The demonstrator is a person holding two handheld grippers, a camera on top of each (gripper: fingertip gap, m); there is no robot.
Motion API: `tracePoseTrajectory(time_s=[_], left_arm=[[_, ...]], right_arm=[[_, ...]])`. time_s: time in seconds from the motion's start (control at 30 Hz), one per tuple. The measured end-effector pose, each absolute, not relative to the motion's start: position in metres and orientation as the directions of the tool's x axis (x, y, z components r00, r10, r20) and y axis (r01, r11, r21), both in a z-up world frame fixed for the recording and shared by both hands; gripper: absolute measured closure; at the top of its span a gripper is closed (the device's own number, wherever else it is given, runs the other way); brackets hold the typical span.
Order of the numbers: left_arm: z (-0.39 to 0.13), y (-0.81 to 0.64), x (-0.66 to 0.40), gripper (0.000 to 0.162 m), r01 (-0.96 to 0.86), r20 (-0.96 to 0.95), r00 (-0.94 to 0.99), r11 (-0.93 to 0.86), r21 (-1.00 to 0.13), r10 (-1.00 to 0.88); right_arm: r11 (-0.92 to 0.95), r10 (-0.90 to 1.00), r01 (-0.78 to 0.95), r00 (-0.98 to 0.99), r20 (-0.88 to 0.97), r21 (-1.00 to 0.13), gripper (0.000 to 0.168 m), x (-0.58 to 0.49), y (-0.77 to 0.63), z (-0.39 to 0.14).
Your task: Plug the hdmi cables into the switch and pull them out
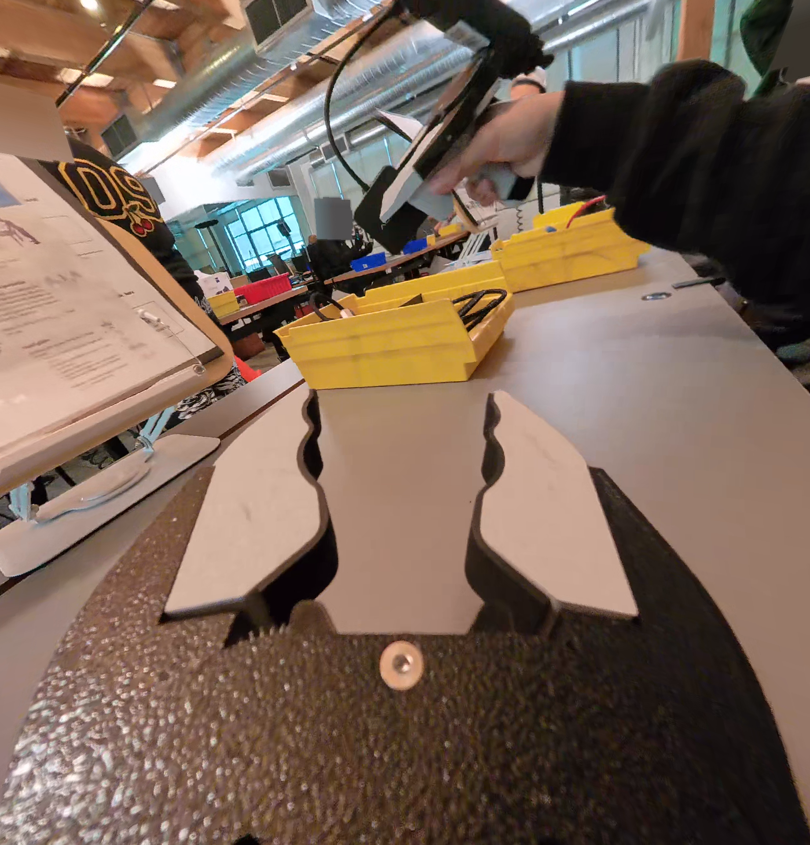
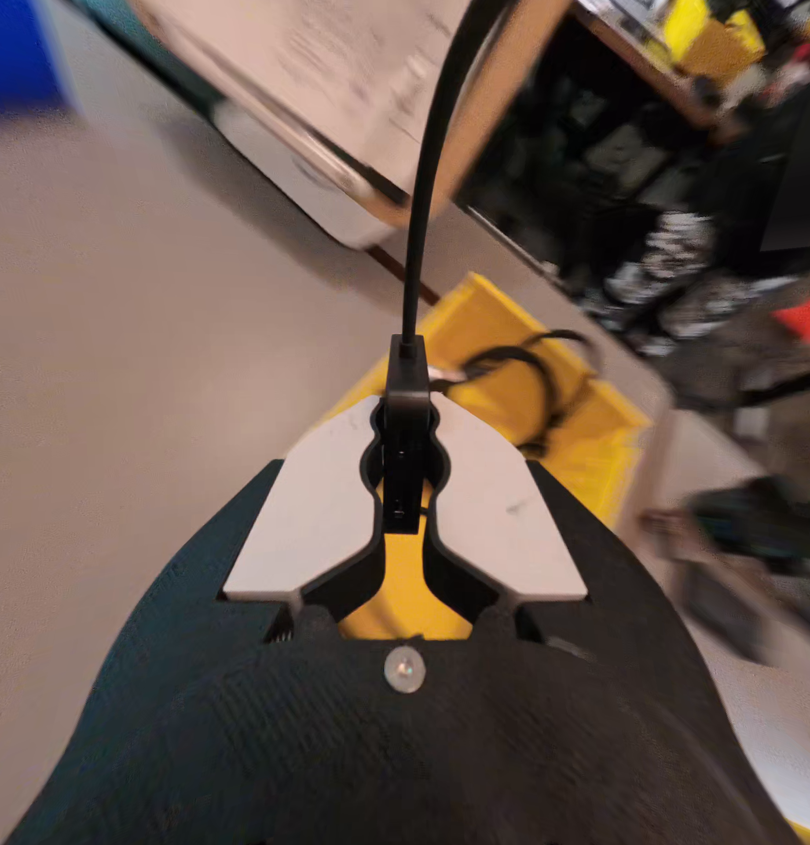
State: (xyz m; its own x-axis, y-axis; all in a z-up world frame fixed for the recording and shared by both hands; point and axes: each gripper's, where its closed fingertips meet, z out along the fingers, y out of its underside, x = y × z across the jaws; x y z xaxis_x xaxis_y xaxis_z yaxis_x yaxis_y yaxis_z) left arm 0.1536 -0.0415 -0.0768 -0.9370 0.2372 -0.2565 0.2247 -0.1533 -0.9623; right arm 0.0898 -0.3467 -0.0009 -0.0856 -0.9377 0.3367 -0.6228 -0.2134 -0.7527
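My right gripper [image 2: 405, 411] is shut on a black hdmi switch [image 2: 405, 379], which I see edge on, and a black cable [image 2: 416, 228] rises from its far end. It holds the switch in the air above a yellow bin [image 2: 590, 462] with coiled black cables [image 2: 526, 379]. In the left wrist view, a hand holds the right gripper [image 1: 394, 205] high over the same bin [image 1: 384, 347], with the switch [image 1: 384, 224] in it and its cable [image 1: 332, 114] looping upward. My left gripper [image 1: 405, 411] is open and empty, low over the grey table [image 1: 622, 411].
A tilted document stand [image 1: 74, 297] on a metal base [image 1: 96, 494] stands at the left table edge. A second yellow bin [image 1: 572, 256] sits farther back on the right. A person in a dark top [image 1: 133, 215] is behind the stand.
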Motion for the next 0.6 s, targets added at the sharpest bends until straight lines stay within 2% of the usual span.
tracePoseTrajectory(time_s=[0.07, 0.13, 0.2, 0.27, 0.3, 0.37, 0.47, 0.6], left_arm=[[-0.079, -0.043, 0.155, 0.096, 0.220, -0.248, -0.939, -0.139, -0.966, 0.238], [-0.083, -0.044, 0.156, 0.097, 0.233, -0.255, -0.939, -0.120, -0.965, 0.231], [-0.083, -0.043, 0.156, 0.100, 0.234, -0.257, -0.938, -0.121, -0.965, 0.233], [-0.082, -0.042, 0.155, 0.114, 0.225, -0.252, -0.936, -0.133, -0.965, 0.244], [-0.081, -0.041, 0.155, 0.116, 0.213, -0.241, -0.938, -0.136, -0.968, 0.248], [-0.080, -0.039, 0.156, 0.115, 0.186, -0.216, -0.942, -0.138, -0.973, 0.257], [-0.079, -0.036, 0.153, 0.115, 0.140, -0.173, -0.938, -0.127, -0.982, 0.302], [-0.077, -0.034, 0.149, 0.114, 0.122, -0.161, -0.929, -0.134, -0.983, 0.334]], right_arm=[[-0.348, -0.814, -0.787, -0.016, 0.580, -0.510, 0.154, 0.081, -0.413, -0.007], [-0.336, -0.749, -0.898, 0.072, 0.659, -0.283, 0.154, 0.073, -0.458, -0.024], [-0.290, -0.789, -0.940, 0.129, 0.601, -0.179, 0.154, 0.071, -0.472, -0.048], [-0.259, -0.805, -0.963, 0.170, 0.568, -0.079, 0.154, 0.071, -0.478, -0.065], [-0.258, -0.820, -0.966, 0.207, 0.534, -0.022, 0.154, 0.070, -0.476, -0.072], [-0.269, -0.852, -0.962, 0.262, 0.453, 0.051, 0.154, 0.071, -0.469, -0.081], [-0.286, -0.868, -0.952, 0.304, 0.393, 0.104, 0.154, 0.074, -0.475, -0.085], [-0.361, -0.868, -0.929, 0.366, 0.335, 0.082, 0.153, 0.080, -0.476, -0.093]])
